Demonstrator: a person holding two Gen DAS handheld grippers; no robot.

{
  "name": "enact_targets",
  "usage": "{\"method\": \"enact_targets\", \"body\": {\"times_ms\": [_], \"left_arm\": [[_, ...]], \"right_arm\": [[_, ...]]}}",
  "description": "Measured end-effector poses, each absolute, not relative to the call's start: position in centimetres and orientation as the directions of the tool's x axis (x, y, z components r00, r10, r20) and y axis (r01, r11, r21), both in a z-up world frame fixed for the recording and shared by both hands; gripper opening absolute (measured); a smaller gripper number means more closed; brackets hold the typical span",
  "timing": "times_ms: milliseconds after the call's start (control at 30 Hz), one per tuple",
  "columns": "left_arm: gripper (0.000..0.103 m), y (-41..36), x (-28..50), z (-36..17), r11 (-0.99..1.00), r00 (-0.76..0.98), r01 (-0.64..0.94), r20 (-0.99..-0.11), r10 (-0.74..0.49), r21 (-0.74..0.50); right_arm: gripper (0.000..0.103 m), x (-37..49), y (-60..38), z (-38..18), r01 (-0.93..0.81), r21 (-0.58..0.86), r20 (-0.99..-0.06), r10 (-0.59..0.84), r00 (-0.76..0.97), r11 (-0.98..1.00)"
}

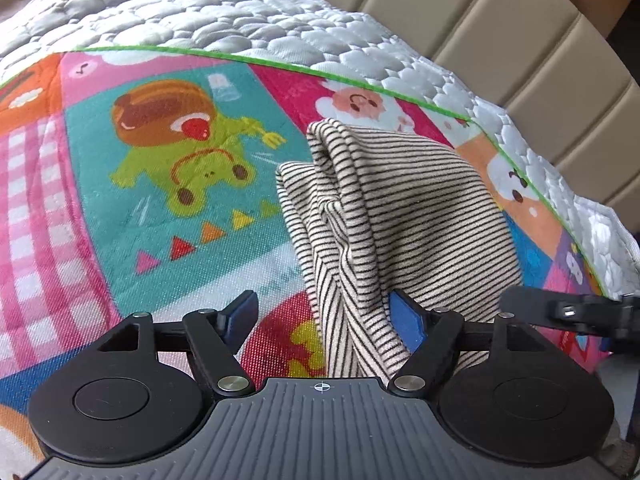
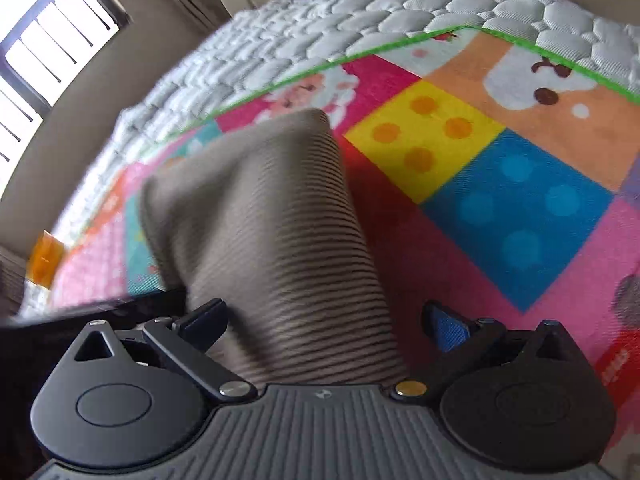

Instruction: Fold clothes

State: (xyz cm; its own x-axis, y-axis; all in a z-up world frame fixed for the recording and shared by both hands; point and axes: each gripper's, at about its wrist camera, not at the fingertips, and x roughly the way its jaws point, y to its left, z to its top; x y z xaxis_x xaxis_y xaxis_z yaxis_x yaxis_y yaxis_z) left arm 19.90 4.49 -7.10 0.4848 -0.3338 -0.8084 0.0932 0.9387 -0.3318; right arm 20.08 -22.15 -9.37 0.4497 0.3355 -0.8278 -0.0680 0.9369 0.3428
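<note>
The striped garment [image 1: 384, 216] runs lengthwise straight ahead between both spread-fingered tools, left hand-held gripper [image 1: 326, 316] and right hand-held gripper [image 2: 326, 322], neither pinching it, toward the bed's [image 1: 208, 4] far edge.

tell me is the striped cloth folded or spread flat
Folded: the beige black-striped knit garment lies doubled in bunched layers on the colourful cartoon mat, not flat.

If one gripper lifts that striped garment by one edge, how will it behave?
The striped garment would likely drape and unfold, since it lies in soft rounded folds. It looks thin, so probably light. Its ribbed knit should grip the blue pads rather than slip.
</note>
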Motion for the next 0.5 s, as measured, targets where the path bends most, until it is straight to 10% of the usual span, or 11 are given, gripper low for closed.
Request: {"method": "enact_targets", "body": {"times_ms": [500], "left_arm": [[0.081, 4.9, 19.8, -7.2, 0.934, 0.489, 0.094, -0.801, -0.344, -0.344]], "right_arm": [[0.103, 18.5, -19.9, -8.9, -0.173, 0.132, -0.811, 0.207, 0.547, 0.976]]}}
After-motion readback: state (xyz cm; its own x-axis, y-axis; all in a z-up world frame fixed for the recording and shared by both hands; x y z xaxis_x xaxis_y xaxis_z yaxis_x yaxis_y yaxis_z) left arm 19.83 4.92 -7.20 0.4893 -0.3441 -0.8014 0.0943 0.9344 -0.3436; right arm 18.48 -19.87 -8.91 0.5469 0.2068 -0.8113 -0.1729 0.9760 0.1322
